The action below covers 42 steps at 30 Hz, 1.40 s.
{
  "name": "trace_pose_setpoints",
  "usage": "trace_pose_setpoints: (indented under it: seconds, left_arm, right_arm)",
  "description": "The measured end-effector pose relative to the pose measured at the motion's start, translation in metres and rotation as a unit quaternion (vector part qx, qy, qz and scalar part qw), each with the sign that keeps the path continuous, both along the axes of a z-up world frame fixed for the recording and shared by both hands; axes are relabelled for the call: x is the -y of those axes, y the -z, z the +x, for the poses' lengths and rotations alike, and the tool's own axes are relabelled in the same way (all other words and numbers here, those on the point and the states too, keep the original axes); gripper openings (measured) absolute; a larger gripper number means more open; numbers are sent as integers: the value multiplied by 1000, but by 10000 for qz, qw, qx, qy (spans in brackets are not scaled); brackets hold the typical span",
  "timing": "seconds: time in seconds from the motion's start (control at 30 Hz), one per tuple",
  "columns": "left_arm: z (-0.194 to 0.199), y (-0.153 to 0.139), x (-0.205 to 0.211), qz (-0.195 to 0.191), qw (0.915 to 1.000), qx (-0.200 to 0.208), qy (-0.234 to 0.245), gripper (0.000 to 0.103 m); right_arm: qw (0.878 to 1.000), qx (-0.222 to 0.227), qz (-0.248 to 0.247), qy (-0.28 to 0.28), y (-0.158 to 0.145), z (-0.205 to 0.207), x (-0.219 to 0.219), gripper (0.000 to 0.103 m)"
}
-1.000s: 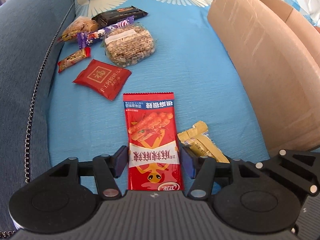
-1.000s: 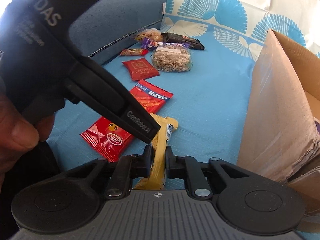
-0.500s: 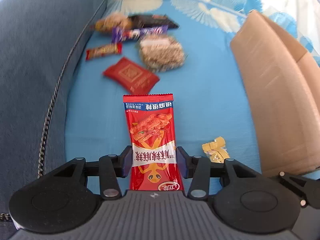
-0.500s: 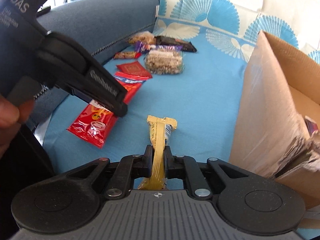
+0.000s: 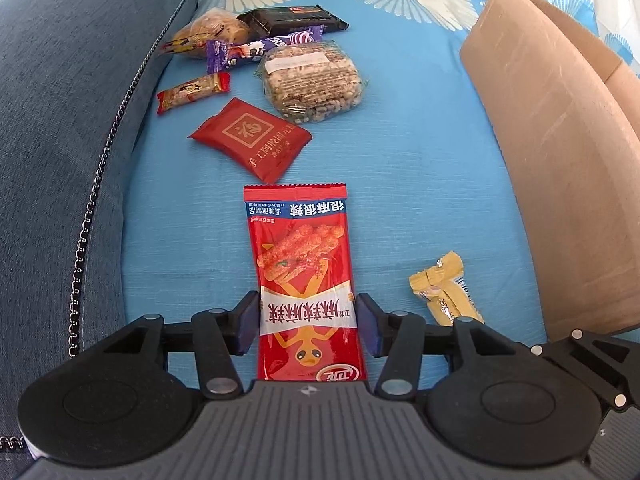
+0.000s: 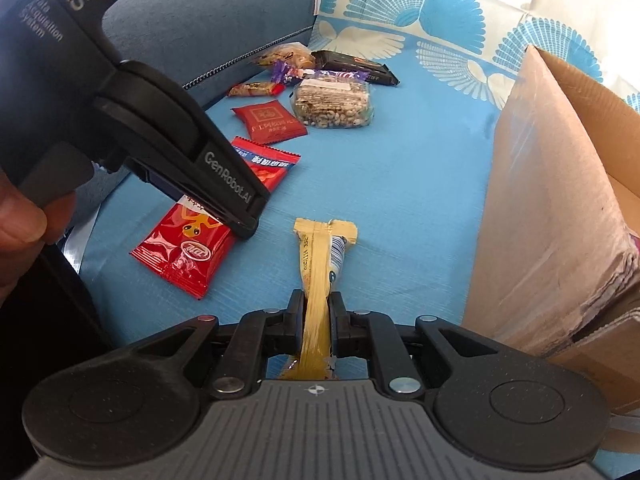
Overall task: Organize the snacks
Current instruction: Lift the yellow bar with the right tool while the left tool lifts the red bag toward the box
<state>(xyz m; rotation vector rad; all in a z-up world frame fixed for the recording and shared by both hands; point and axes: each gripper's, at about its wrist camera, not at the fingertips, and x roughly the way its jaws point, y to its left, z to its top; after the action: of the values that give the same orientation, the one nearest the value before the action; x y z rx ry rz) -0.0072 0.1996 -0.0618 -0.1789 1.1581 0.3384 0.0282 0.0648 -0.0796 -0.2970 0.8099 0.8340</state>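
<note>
Since the earlier frame your left gripper [image 5: 307, 326] has just opened its jaws a little again around the red snack packet [image 5: 306, 280], which lies on the blue sheet [image 5: 400, 168]; the pads stand just beside its edges, not pressing. Your right gripper [image 6: 317, 322] is nearly closed on the yellow snack [image 6: 320, 264]. Next, close the left jaws, then carry both to the cardboard box [image 6: 560, 184]. Farther away, the other snacks [image 5: 280, 60] wait.
</note>
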Motion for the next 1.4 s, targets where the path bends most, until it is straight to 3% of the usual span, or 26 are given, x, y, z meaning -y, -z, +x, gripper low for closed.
trace_pose_setpoints:
  seconds: [0.87,1.17,1.4]
  left_arm:
    - [-5,-7,1,11,9998,175,-119,50]
    - [-11,-18,2,22,9980,621,-144,50]
    - [-22,-31,2,54,9926,1201,-192,50]
  right_arm:
    - [9995,266,143,16,-6,-4,7,11]
    - [9982,435,387,113,-17,-7,14,11]
    - [9964,629,556,155,-27,-11,18,11]
